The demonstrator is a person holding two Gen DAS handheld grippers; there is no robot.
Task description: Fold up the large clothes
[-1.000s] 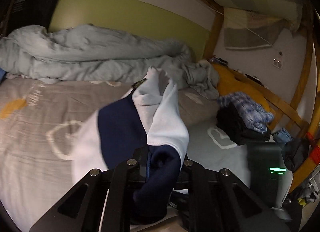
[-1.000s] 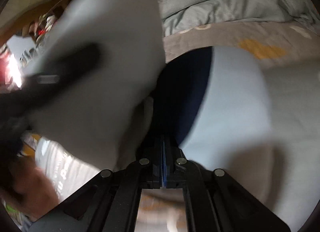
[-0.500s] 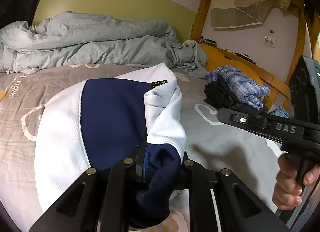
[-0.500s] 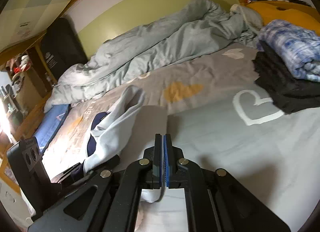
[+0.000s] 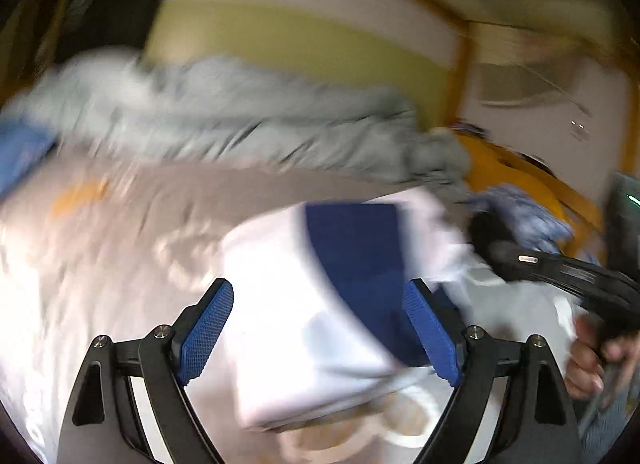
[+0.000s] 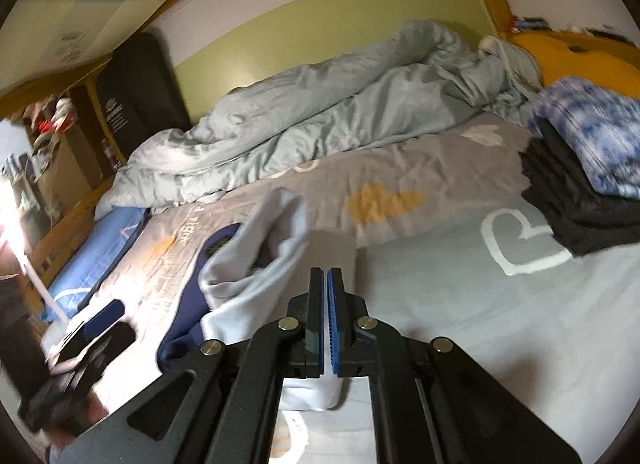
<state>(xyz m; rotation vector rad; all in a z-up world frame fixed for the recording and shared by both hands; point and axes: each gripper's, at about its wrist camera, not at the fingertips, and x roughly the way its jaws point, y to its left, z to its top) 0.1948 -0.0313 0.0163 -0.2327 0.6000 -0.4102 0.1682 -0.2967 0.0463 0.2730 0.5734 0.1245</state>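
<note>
While garment [image 5: 352, 264] lay on bed [image 6: 480, 304]:
Left gripper [image 5: 320, 328]: jaws opening, astride garment, not pressing.
Right gripper [image 6: 325, 296]: jaws pressed together.

Black hand-held gripper [image 5: 320, 328] — blue ribbed pads [image 5: 206, 334], silver screws [image 5: 163, 331]

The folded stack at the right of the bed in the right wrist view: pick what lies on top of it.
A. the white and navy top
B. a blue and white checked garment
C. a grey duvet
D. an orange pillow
B: the blue and white checked garment lies on top of the black folded clothes, while the white and navy top lies apart, further left on the bed.
</note>
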